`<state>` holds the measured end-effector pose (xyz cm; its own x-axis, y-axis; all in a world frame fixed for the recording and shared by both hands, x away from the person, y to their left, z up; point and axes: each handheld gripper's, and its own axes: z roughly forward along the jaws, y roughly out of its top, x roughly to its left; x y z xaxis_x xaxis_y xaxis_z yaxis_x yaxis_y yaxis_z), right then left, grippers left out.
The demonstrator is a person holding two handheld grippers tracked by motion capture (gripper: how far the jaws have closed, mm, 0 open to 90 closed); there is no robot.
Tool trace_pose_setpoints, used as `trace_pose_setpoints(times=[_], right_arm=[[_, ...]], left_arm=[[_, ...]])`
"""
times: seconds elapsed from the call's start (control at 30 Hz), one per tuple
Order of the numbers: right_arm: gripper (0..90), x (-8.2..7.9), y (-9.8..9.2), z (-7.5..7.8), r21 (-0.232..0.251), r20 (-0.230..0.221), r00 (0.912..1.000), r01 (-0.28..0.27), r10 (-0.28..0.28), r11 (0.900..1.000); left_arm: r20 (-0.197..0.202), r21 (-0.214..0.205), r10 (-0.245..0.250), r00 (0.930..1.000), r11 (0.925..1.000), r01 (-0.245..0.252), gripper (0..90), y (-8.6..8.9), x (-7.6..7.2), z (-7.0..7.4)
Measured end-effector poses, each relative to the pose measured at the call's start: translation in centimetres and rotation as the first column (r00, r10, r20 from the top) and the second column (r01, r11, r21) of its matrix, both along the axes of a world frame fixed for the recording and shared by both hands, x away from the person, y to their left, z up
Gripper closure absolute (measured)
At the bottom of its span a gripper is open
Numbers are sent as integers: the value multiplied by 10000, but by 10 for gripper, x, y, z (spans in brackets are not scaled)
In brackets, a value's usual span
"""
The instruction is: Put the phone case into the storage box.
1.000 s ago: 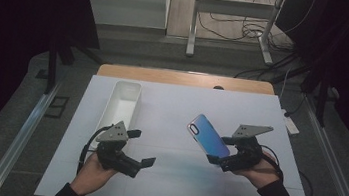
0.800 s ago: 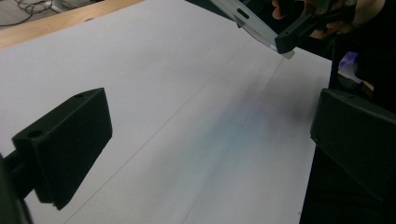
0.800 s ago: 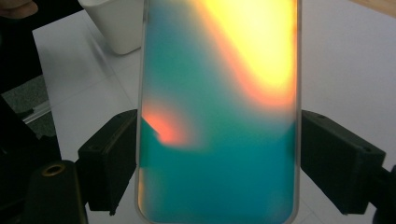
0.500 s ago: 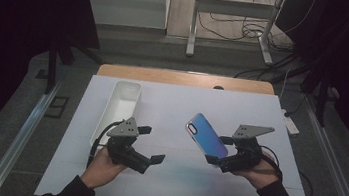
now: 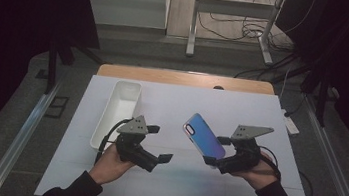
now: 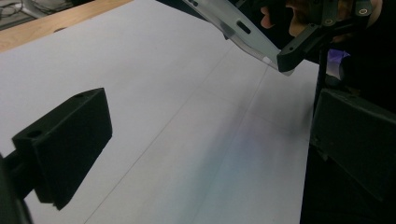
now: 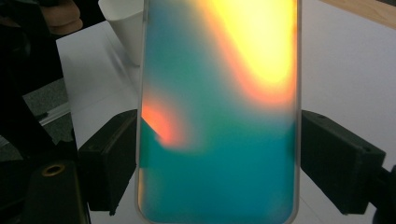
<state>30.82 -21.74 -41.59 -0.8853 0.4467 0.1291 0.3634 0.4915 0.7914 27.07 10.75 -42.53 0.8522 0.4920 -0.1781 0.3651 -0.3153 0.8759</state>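
The right gripper is clamped on a phone case, its two black jaws pressing on the case's long edges near its lower end, as the right gripper view shows, where the phone case stands between the jaws with a shifting sheen of teal, yellow and orange across its back. In the high view the case looks blue to violet, has a camera cut-out at its far left corner, and is held tilted above the desk, right of the middle, clear of the white sheet that covers most of the desk top. The left gripper is held above the near left part of the desk with its jaws apart and nothing between them; in the left gripper view its jaws stand wide over the bare white surface, and the right gripper with the case's clear rim shows at the far right. A long white tray lies on the left side of the desk, running from near to far, just beyond the left hand. The right hand grips its tool at the near right.
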Motion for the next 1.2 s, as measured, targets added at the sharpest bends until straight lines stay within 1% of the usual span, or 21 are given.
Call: trace_pose_setpoints(times=[0.1,0.3,0.67,0.9,1.2], right_arm=[[174,-1,2,0,110,-12,10000,-85,85,9999],[174,-3,4,1,191,-7,9998,-212,212,9996],[174,-5,8,2,300,24,9994,-341,340,9990],[174,-6,11,2,308,30,9990,-444,443,9985],[174,-8,14,2,351,55,9986,-535,533,9980]], left_arm=[[67,95,-86,9999,9999,85,0,-3,2,1],[28,-2,-161,9999,9999,161,0,-6,6,2],[-9,-198,-572,9984,9982,571,0,-13,13,4],[-17,-195,-770,9970,9968,769,1,-18,17,4],[-30,-391,-1246,9922,9915,1243,1,-25,20,5]])
